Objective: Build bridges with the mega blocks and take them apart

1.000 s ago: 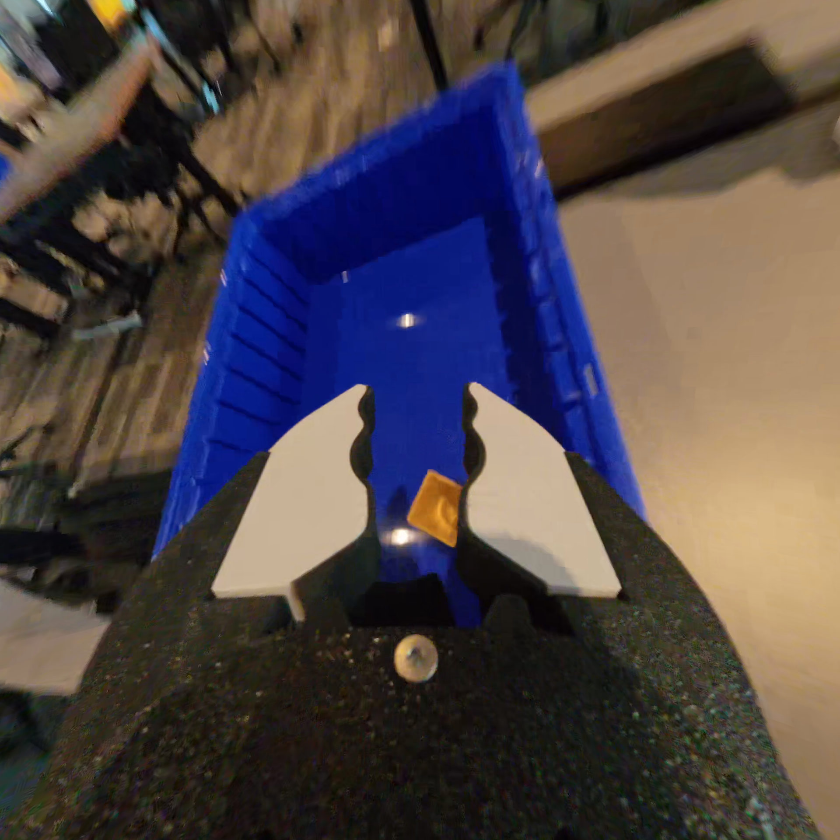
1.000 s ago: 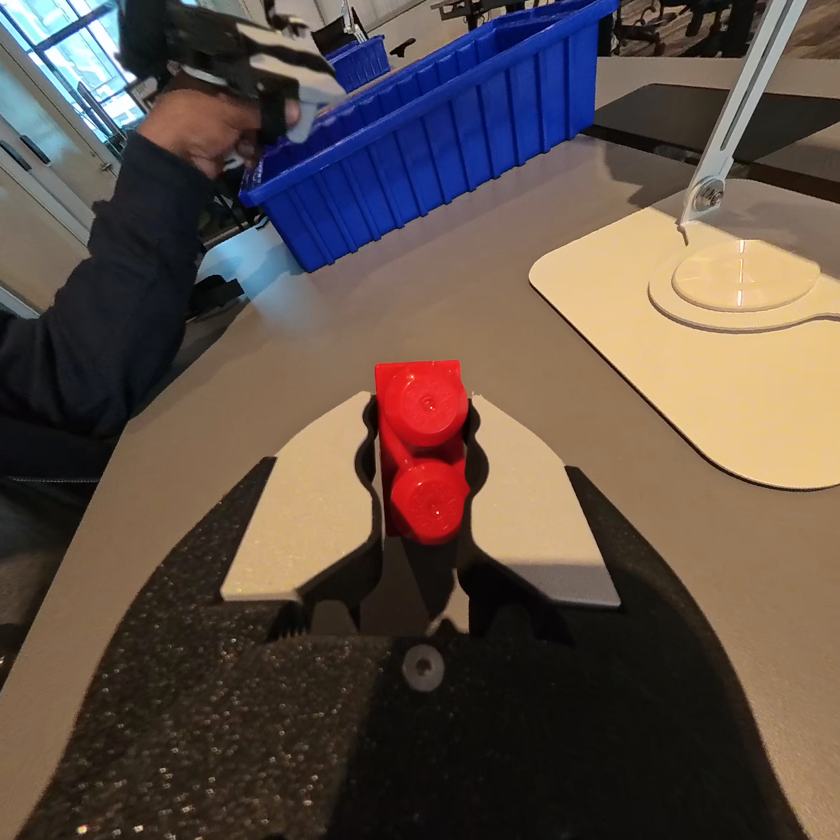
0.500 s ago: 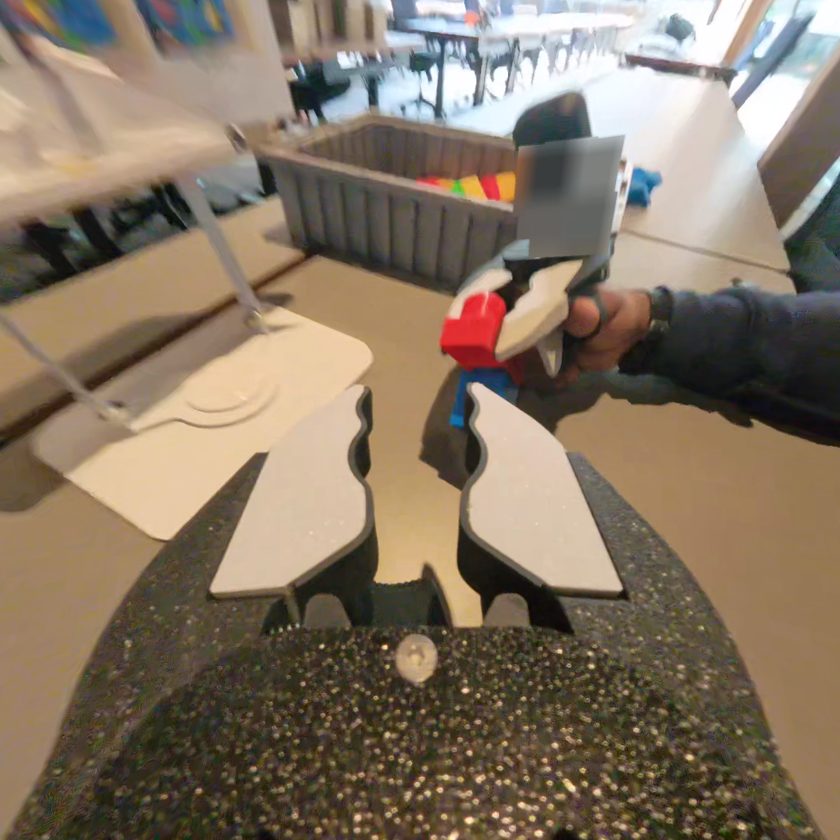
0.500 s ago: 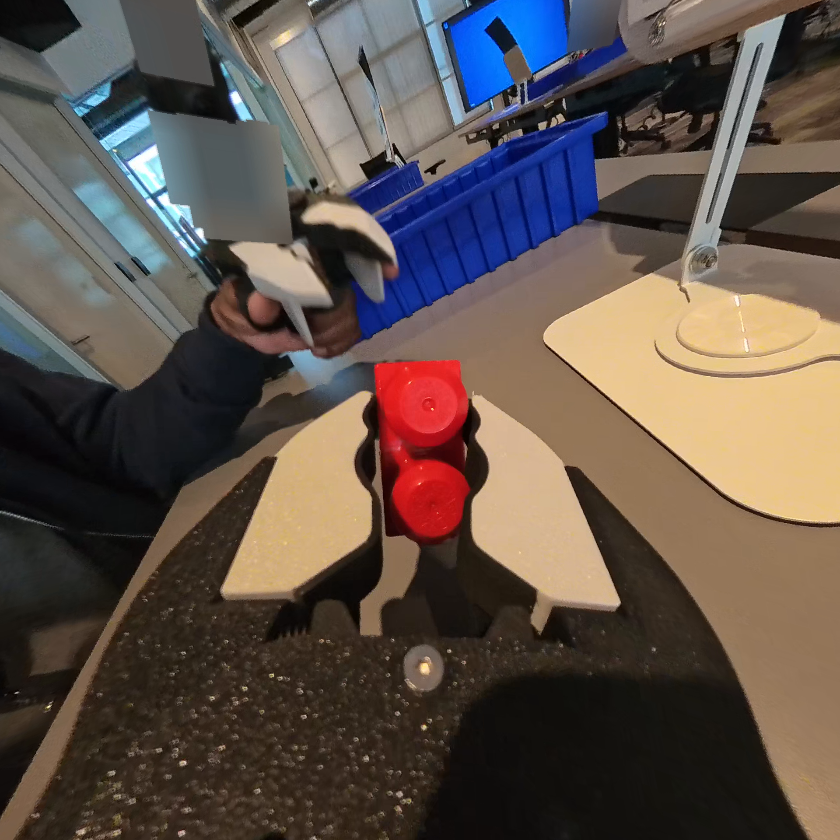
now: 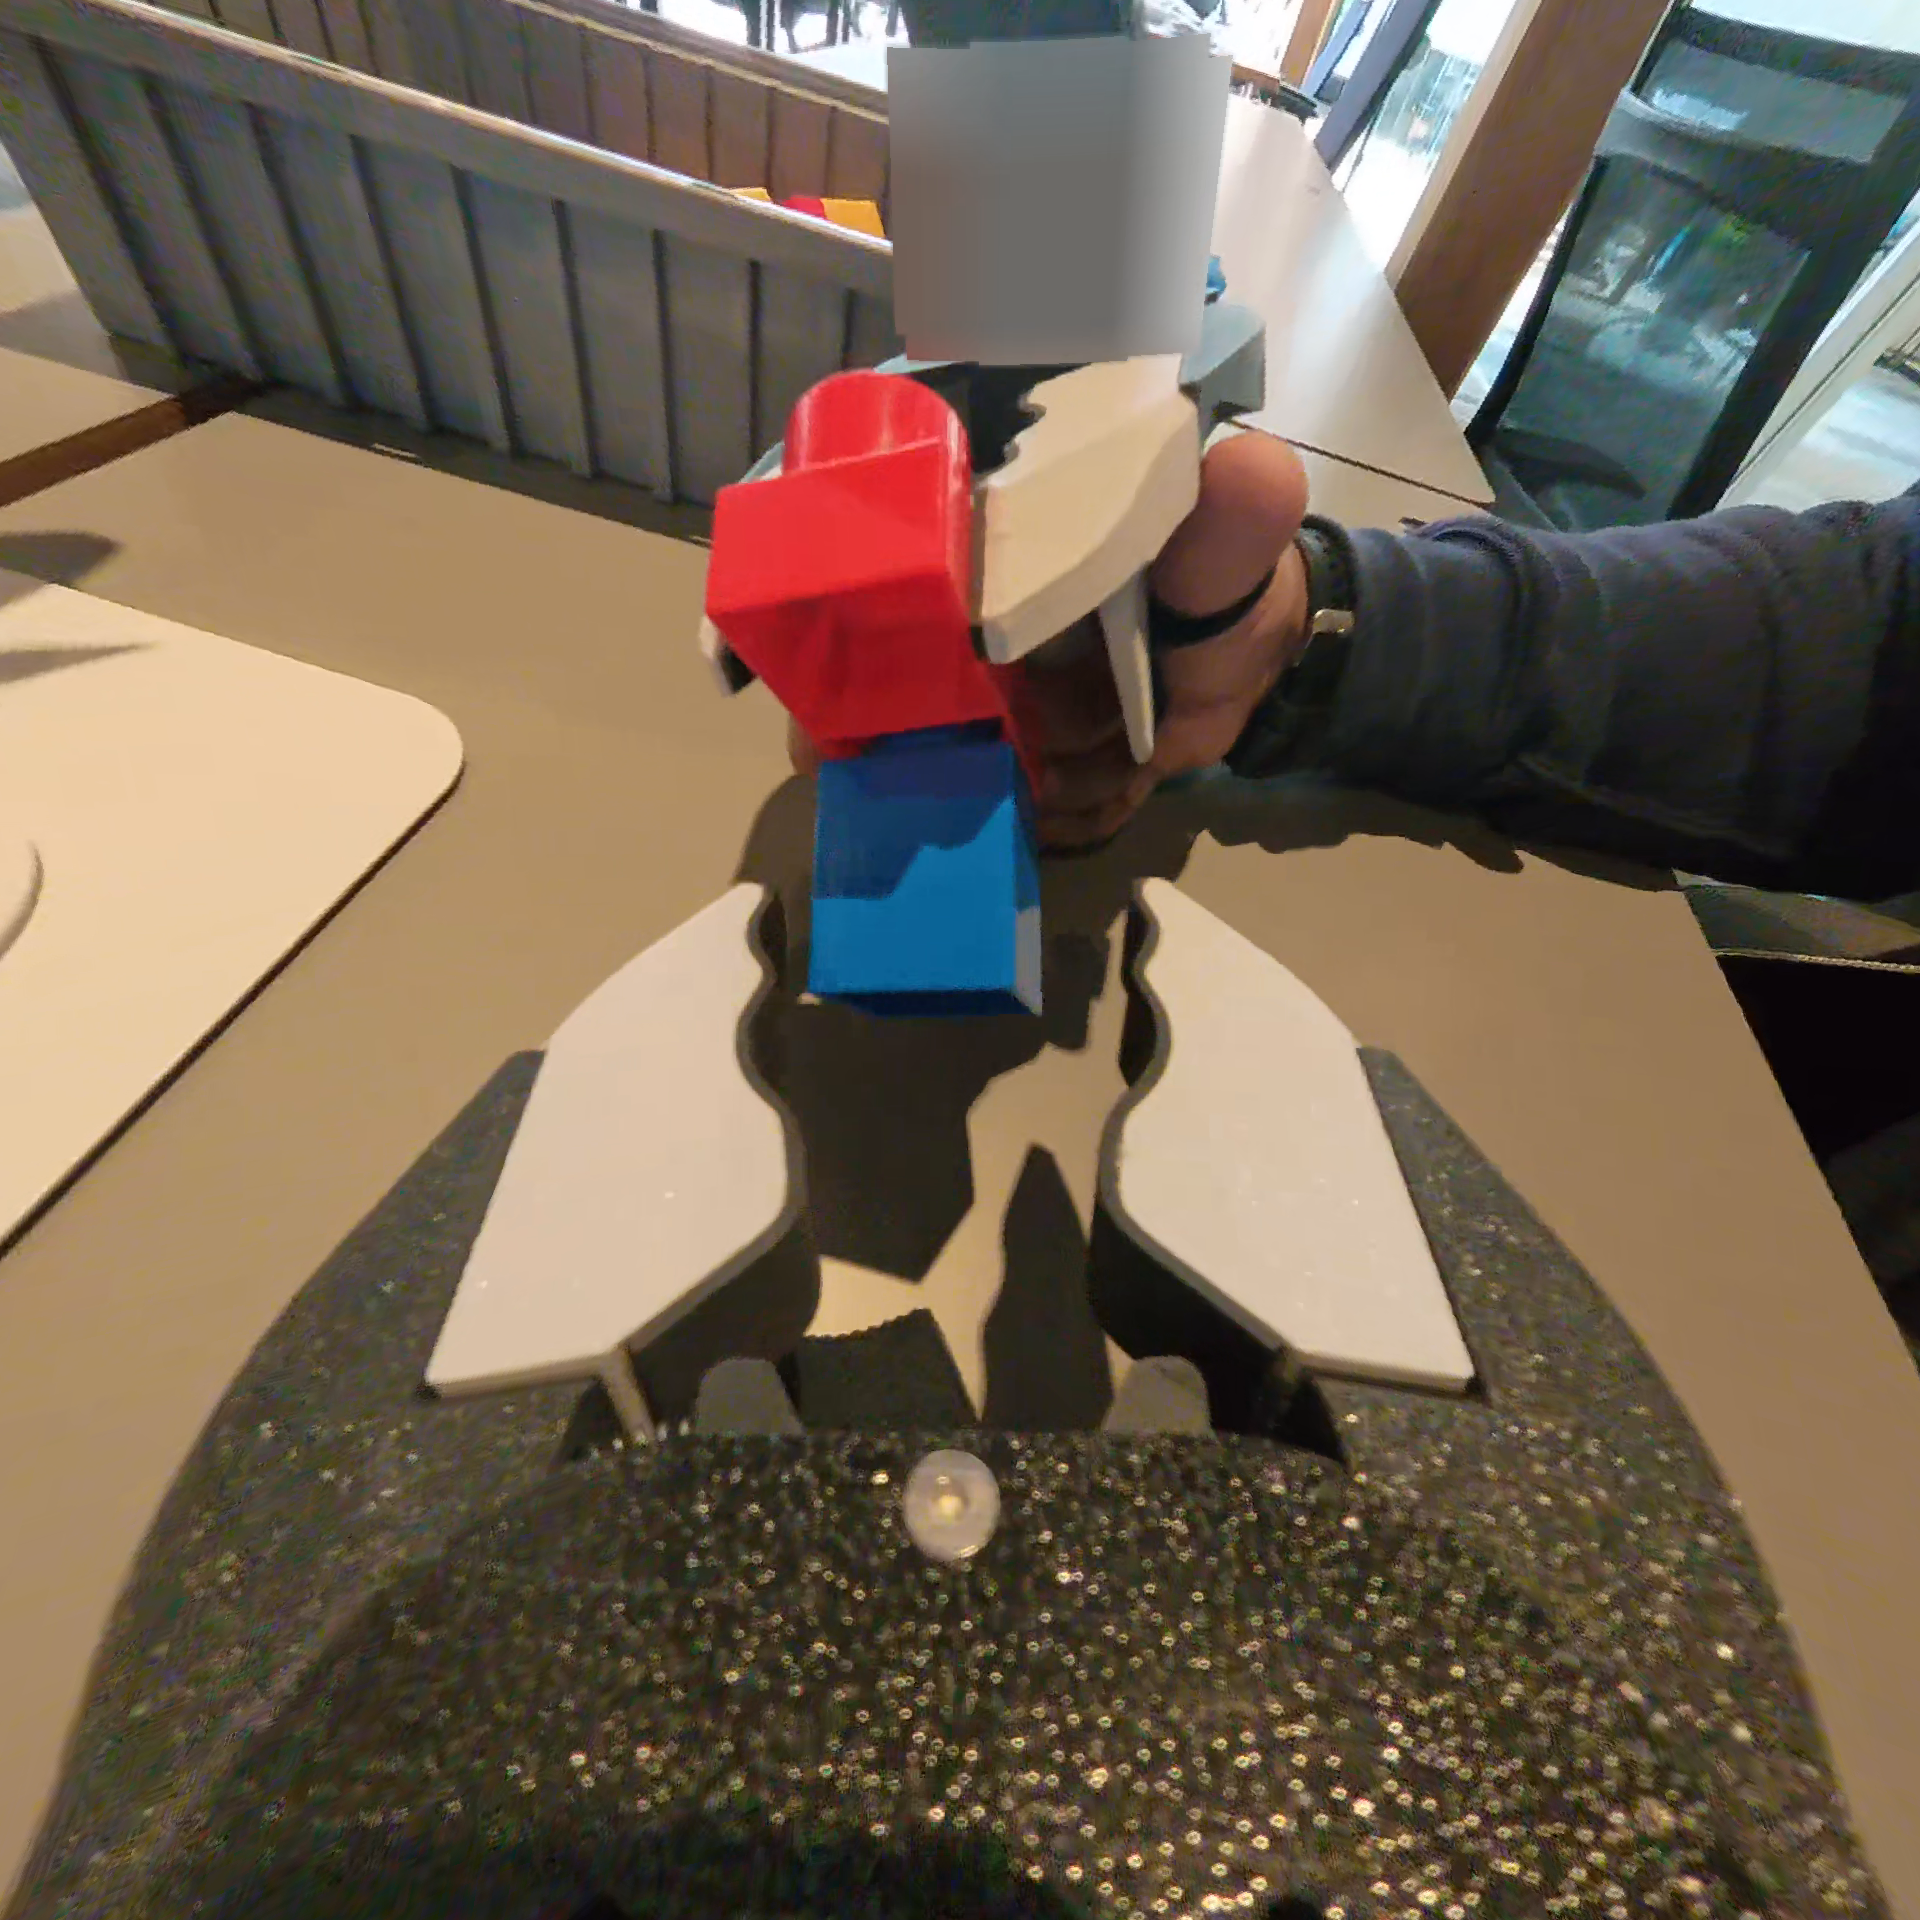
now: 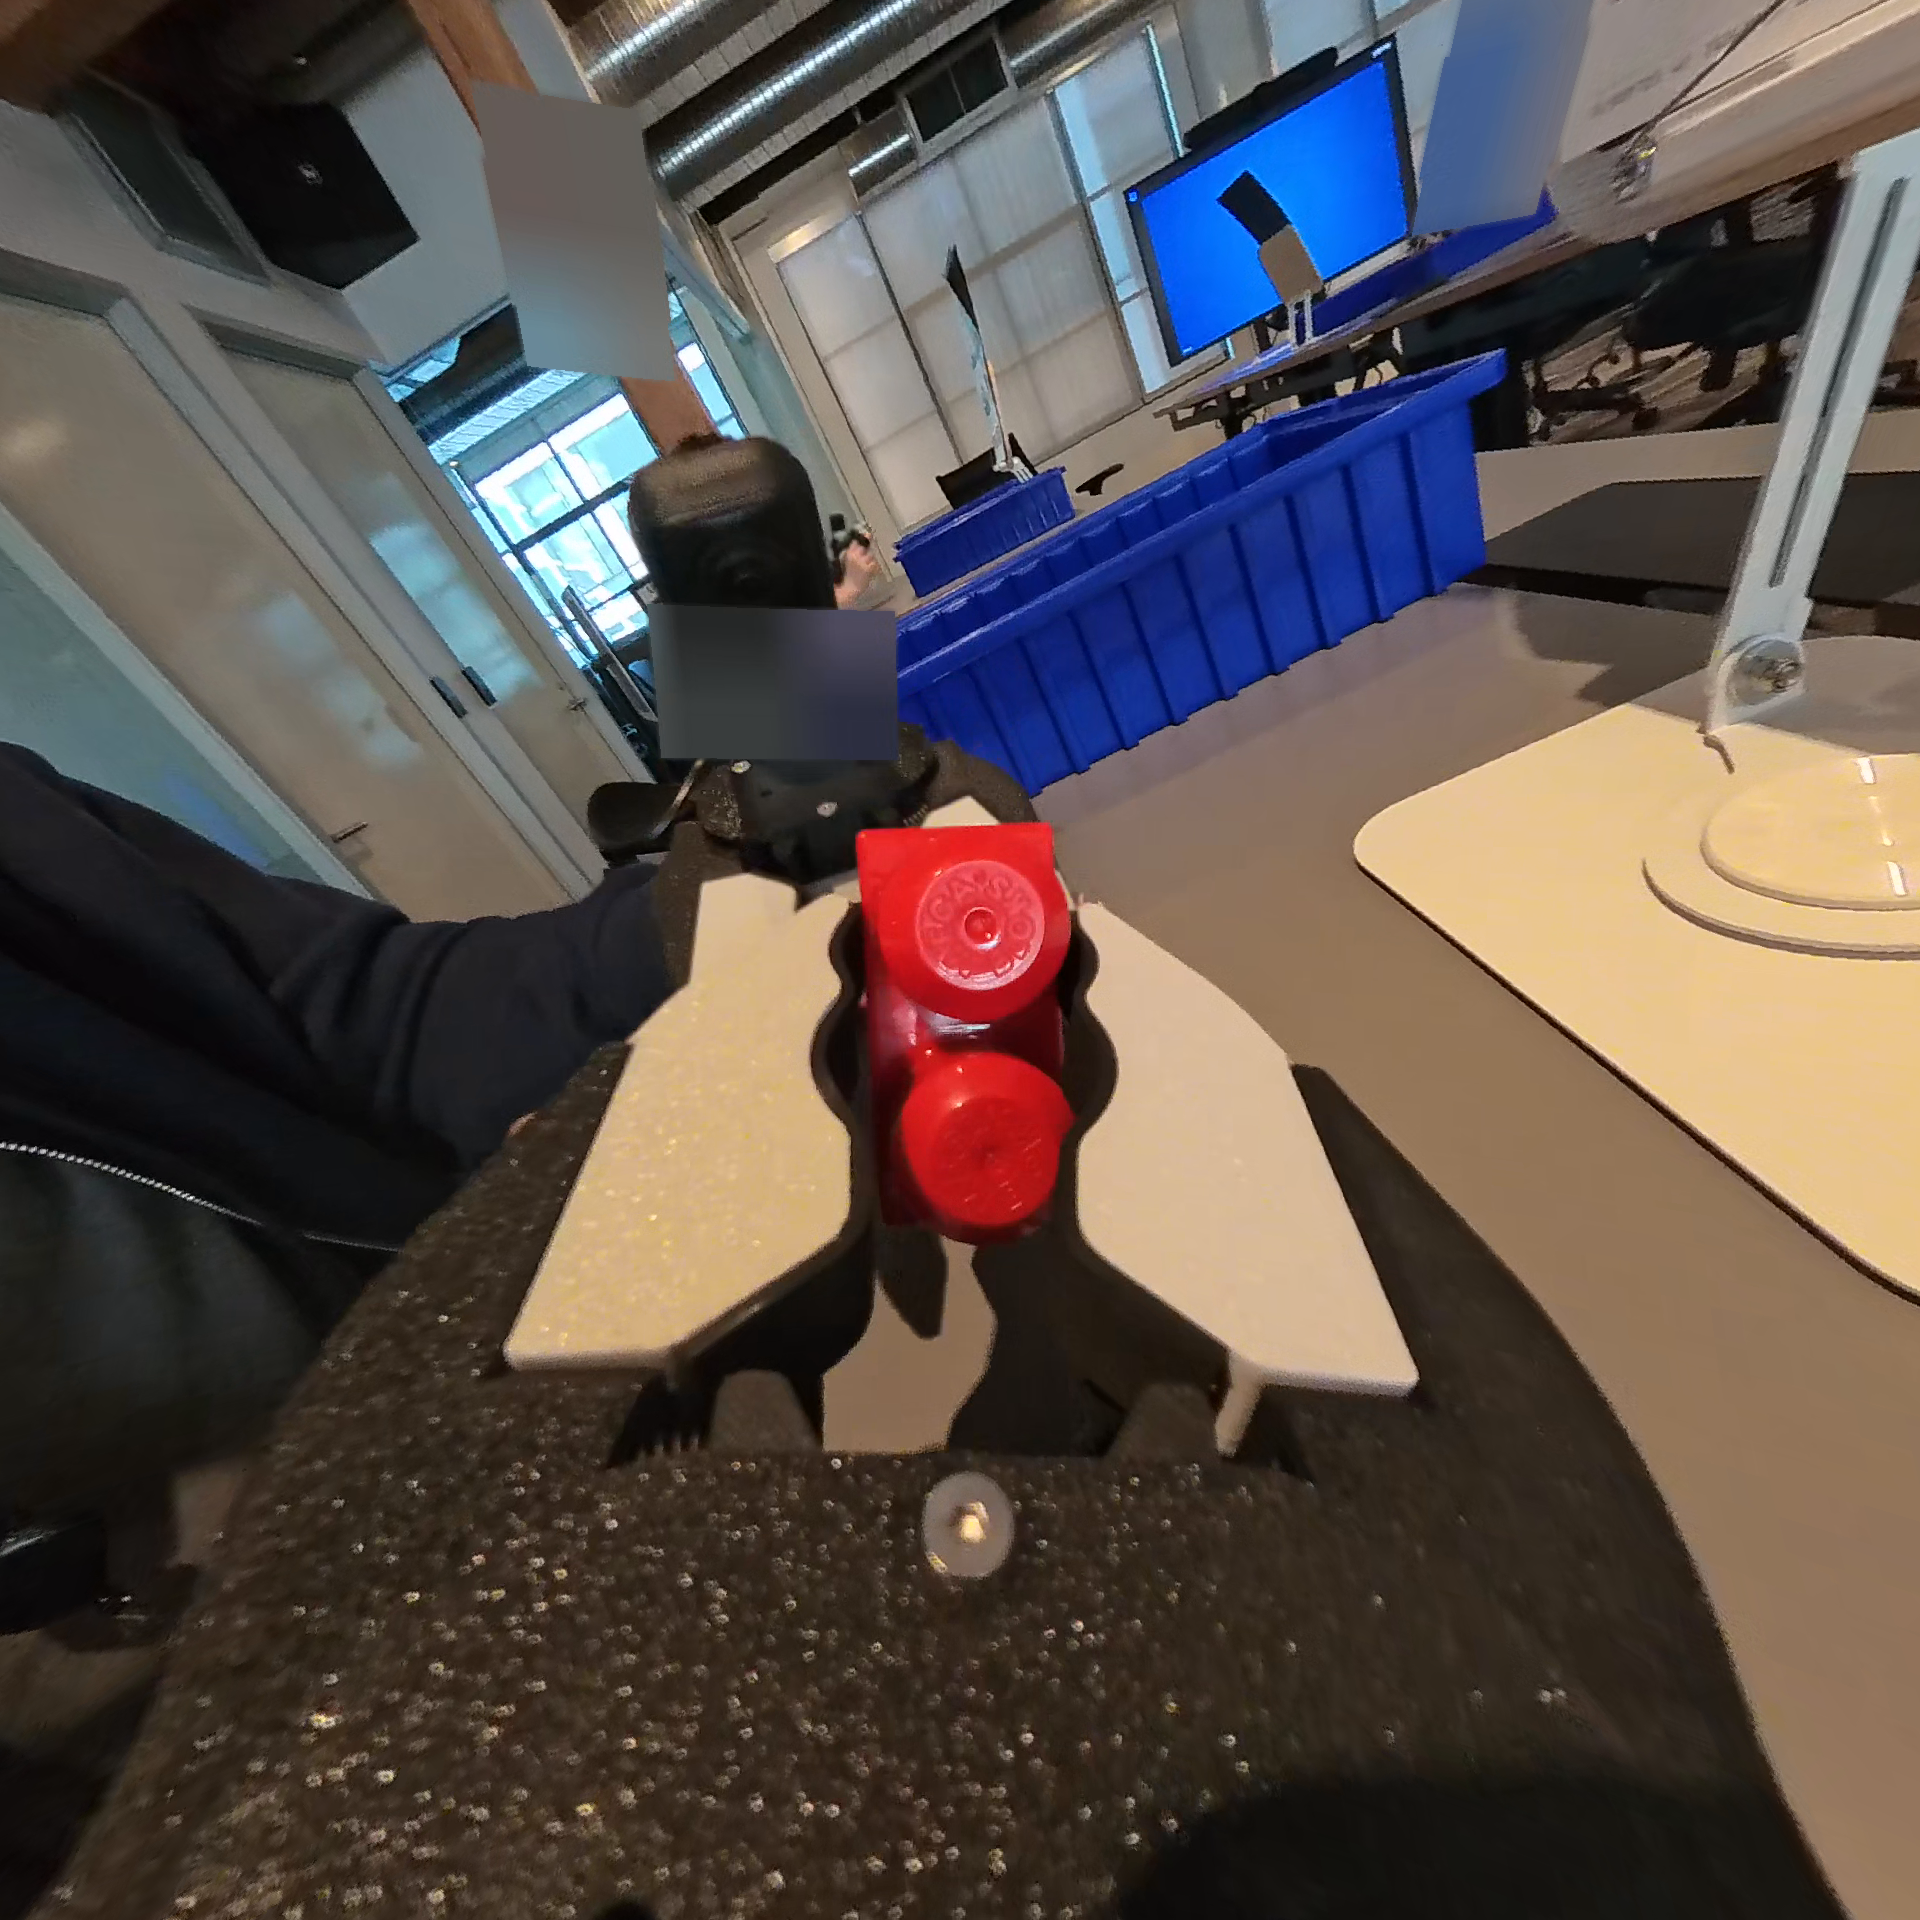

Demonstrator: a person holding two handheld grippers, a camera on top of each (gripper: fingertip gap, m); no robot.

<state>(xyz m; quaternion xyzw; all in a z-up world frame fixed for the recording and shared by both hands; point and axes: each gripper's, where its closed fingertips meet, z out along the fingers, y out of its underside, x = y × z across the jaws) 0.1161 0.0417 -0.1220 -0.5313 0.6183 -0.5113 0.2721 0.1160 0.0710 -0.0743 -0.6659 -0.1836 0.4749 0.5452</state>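
Left wrist view: blue block between spread jaws.

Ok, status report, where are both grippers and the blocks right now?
Left gripper open, fingers flanking blue block. Right gripper shut on red block, blue block stuck beneath it. Nothing in the way.

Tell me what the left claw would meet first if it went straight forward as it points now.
Most likely the blue block, which sits just ahead of the open left claw under the red block that the right claw holds. Depth is unclear.
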